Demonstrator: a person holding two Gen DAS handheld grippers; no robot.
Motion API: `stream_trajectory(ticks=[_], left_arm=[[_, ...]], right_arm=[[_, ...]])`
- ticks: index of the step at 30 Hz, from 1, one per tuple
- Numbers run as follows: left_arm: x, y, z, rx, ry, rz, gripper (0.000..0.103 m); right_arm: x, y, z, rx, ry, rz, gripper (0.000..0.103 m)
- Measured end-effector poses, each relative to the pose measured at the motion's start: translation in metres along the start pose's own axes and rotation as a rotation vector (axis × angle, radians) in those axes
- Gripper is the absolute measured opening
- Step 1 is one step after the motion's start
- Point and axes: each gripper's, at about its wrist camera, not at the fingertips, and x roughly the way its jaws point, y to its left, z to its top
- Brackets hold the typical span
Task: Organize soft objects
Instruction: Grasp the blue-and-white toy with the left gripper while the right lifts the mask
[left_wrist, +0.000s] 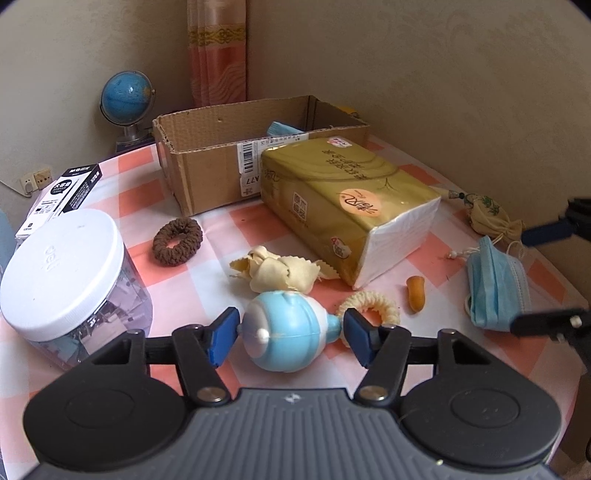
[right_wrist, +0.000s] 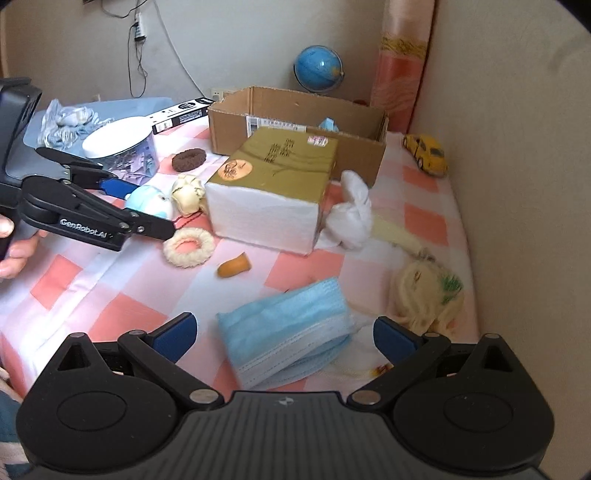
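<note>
Left tool (left_wrist: 290, 334) brackets the blue-and-white bulb toy (left_wrist: 286, 330), blue pads at both ends of it; left pad looks to touch, right pad contact hard to judge, so grip cannot be confirmed. Toy sits on the checked tabletop (left_wrist: 122, 201) just in front of a crumpled yellow cloth (left_wrist: 275, 271), with the cream scrunchie (left_wrist: 373, 304) beside the right pad. Right tool (right_wrist: 284, 334) spread wide, holding nothing, fingers either side of the folded blue face mask (right_wrist: 286, 332) lying flat; no contact. Gold tissue pack (right_wrist: 275, 182) lies mid-tabletop against the open cardboard box (right_wrist: 295, 114). Brown scrunchie (left_wrist: 177, 240), orange finger cot (left_wrist: 415, 291), drawstring pouch (right_wrist: 428, 293) lie loose around it. White-lidded clear jar (left_wrist: 64, 273) sits at left.
</note>
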Motion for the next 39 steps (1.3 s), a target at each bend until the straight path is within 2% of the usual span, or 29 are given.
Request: stream_trajectory(ticks=[3, 7, 10, 12, 16, 18, 24, 32, 39], left_arm=[[0.001, 0.001, 0.0, -0.001, 0.002, -0.004, 0.062], [0.0, 0.002, -0.001, -0.001, 0.005, -0.01, 0.062], [0.0, 0.003, -0.001, 0.002, 0.005, -0.015, 0.061], [0.0, 0.003, -0.001, 0.008, 0.007, -0.016, 0.058], [-0.001, 0.004, 0.0, 0.022, 0.014, -0.023, 0.055], [-0.004, 0.003, 0.0, 0.031, 0.014, -0.022, 0.054], [-0.023, 0.003, 0.004, 0.051, -0.007, -0.024, 0.053], [-0.049, 0.0, 0.007, 0.068, -0.043, -0.047, 0.053], [-0.065, 0.003, 0.008, 0.069, -0.078, -0.052, 0.053]], right_arm=[[0.015, -0.005, 0.007, -0.006, 0.017, 0.054, 0.103], [0.031, -0.007, 0.006, -0.012, 0.072, 0.075, 0.103], [0.027, -0.002, 0.001, -0.033, 0.086, 0.072, 0.096], [0.024, 0.001, -0.001, -0.045, 0.09, 0.054, 0.086], [0.018, 0.002, 0.0, -0.039, 0.084, 0.037, 0.08], [0.014, 0.003, 0.001, -0.033, 0.075, 0.033, 0.073], [-0.002, 0.004, 0.009, -0.011, 0.042, 0.021, 0.067], [-0.022, 0.0, 0.031, -0.003, -0.026, -0.002, 0.067], [-0.022, -0.009, 0.068, -0.018, -0.092, -0.033, 0.067]])
